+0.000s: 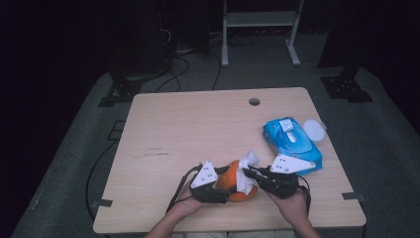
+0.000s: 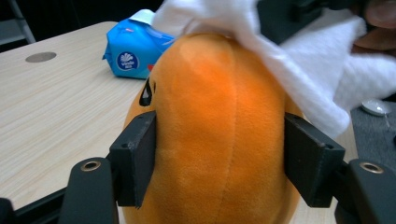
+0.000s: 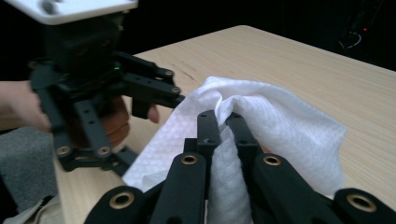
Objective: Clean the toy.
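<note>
Wiping underway, unfinished: my left claw [image 2: 219, 158] clamps the orange plush toy [image 2: 219, 130] while my right claw [image 3: 223, 128] pinches the white wipe [image 3: 280, 126] against it.

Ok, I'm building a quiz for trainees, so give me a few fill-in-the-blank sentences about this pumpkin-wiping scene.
1. The left gripper is shut on the orange plush ____.
2. The right gripper pinches a white ____ wipe.
3. The blue pack of wipes lies on the wooden table on the person's ____ side.
4. The wipe rests on ____ of the plush toy.

Missing words: pumpkin; cloth; right; top
</note>
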Demonstrator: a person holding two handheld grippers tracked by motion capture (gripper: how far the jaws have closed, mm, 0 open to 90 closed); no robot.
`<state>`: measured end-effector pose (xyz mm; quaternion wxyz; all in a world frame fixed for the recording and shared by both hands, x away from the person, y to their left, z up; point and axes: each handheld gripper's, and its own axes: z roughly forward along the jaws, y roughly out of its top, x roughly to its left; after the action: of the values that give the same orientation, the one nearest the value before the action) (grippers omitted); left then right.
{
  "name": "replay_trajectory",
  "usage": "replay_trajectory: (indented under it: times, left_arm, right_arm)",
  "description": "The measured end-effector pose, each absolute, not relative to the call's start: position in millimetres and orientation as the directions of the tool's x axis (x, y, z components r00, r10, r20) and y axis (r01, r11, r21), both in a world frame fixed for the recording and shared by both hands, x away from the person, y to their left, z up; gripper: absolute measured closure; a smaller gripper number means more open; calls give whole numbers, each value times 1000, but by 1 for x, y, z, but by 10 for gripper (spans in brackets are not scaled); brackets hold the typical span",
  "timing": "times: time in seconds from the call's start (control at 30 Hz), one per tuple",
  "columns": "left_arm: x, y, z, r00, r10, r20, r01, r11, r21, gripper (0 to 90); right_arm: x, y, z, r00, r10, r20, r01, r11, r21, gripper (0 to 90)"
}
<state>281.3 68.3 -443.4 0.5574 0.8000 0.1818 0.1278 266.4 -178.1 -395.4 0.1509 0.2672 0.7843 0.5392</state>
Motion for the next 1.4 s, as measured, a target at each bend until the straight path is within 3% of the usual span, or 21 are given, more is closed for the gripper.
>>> replay_trajectory:
  times: [0.4, 0.73, 0.8, 0.93, 1.0, 1.07, 1.13, 1.23, 1.4]
  left_arm:
    - [280, 68, -445, 912, 409, 18, 130, -332, 934, 337]
    - [280, 64, -446, 909, 417, 15, 132, -321, 938, 330]
    - [280, 64, -445, 911, 411, 32, 115, -328, 938, 282]
    - [285, 65, -447, 907, 421, 13, 143, -335, 931, 111]
    - [286, 63, -450, 909, 418, 0, 153, -333, 930, 110]
    - [285, 62, -450, 910, 414, 5, 148, -337, 930, 129]
    - [282, 61, -447, 906, 422, 26, 135, -346, 928, 269]
    - [277, 59, -435, 900, 433, 46, 129, -368, 921, 388]
    - [273, 60, -423, 897, 433, 87, 116, -420, 900, 403]
  right_arm:
    - [297, -212, -423, -714, 680, 167, 400, 200, 894, 852]
    - [269, -183, -395, -805, 587, 90, 275, 233, 933, 851]
    - [265, -175, -395, -809, 586, 30, 241, 285, 928, 851]
    - [270, -182, -398, -806, 587, 74, 274, 258, 926, 851]
    - [269, -182, -398, -806, 589, 58, 262, 267, 927, 851]
    - [270, -182, -398, -801, 595, 55, 264, 270, 926, 851]
    - [273, -186, -400, -792, 607, 67, 275, 257, 926, 851]
    - [277, -193, -401, -778, 623, 88, 289, 230, 929, 851]
    - [268, -184, -392, -790, 609, 67, 258, 231, 938, 851]
